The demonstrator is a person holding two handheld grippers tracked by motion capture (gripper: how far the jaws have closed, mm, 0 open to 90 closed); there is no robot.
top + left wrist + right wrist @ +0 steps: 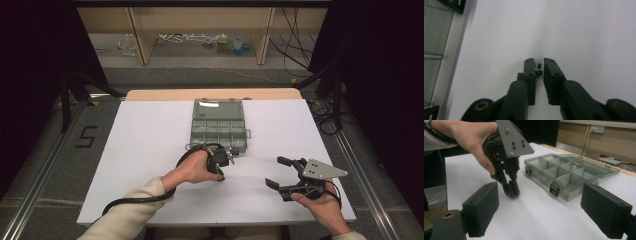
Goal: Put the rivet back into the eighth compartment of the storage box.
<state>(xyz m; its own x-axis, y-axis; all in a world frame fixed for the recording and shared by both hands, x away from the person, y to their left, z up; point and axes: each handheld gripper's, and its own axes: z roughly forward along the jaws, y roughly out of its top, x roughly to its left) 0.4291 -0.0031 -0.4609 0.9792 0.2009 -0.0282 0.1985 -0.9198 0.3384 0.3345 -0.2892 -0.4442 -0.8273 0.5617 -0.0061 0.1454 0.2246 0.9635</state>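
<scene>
Forearms in pale sleeves are coming in from the bottom edge of the high view, each hand holding a hand-held gripper. Left hand-held gripper [220, 169] is pointing down at the white tabletop [150, 145], just in front of the box's near edge. Its jaws are standing nearly closed w/ a narrow gap, and a small dark screw with a silvery head [538, 69] is sitting between the tips; can't tell if they're actually pinching it or just flanking it. Further back, approx. mid-table, a clear grey-green plastic compartment box [218, 128] is lying w/ its lid folded open away from the person, black latches on the near wall. Right hand-held gripper [278, 172] is resting well apart from the box, on the right, jaws spread wide, nothing between them.
</scene>
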